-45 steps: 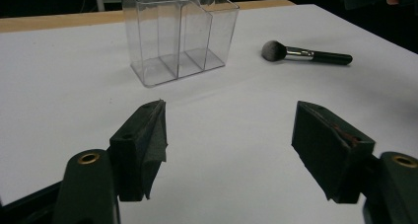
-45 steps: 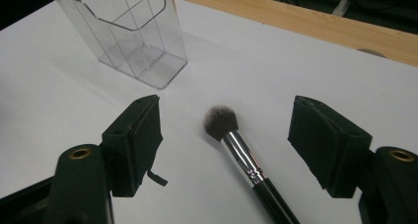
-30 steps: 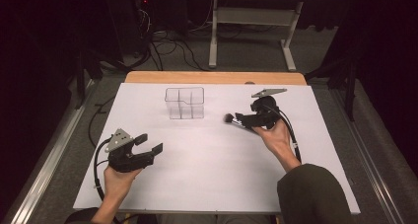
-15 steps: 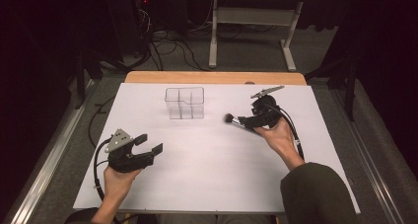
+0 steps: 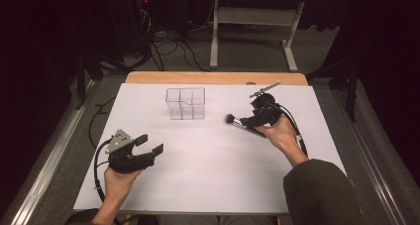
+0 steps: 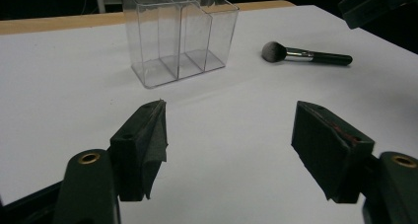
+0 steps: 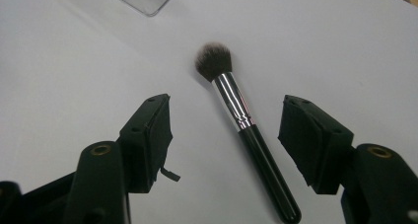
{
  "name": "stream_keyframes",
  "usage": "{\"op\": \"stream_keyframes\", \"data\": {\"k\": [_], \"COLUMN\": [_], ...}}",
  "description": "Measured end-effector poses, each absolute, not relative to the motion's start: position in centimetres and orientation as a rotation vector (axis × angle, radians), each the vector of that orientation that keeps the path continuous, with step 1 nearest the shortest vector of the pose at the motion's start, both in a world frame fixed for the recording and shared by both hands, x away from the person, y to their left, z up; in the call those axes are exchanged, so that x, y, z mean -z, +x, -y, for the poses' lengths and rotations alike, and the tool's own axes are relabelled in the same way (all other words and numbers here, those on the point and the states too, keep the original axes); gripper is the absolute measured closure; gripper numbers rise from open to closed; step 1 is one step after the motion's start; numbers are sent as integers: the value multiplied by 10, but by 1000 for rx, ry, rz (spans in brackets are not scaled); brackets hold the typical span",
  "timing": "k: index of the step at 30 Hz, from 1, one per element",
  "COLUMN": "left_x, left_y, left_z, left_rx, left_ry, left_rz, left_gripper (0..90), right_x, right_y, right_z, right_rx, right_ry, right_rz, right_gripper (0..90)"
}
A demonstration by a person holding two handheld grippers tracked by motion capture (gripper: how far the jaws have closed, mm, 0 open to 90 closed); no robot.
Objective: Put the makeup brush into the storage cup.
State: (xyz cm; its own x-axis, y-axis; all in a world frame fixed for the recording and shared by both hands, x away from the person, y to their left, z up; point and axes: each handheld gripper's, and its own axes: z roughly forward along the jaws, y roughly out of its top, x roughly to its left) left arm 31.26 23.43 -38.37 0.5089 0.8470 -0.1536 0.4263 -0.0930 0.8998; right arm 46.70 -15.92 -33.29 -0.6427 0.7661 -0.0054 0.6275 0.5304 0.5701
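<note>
Black brush [image 7: 245, 128] flat between wide right tongs [image 7: 231, 135], bristles toward organizer [image 5: 185, 103]; left tongs [image 6: 231, 150] wide.

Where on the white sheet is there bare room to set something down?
Bare sheet lies between the left gripper and the right gripper, in front of the clear organizer. It is crowded at the makeup brush, between the right gripper's open jaws.

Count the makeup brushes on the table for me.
1. The makeup brush lies flat on the white table, right of the clear organizer, between the open jaws of the right tool.
</note>
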Motion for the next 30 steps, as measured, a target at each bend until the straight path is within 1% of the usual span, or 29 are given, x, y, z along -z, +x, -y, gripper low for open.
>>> {"op": "stream_keyframes", "data": {"k": [5,30], "left_x": [384,384], "left_y": [313,313], "left_z": [-234,-234], "left_rx": [-506,-503], "left_ry": [1711,1719], "left_rz": [-1085,-1081], "left_gripper": [298,301], "right_x": [331,328], "right_y": [471,483], "right_z": [159,149], "right_rx": [-740,-524], "right_ry": [1165,1144], "right_rz": [-2561,-2681], "right_gripper": [405,408]}}
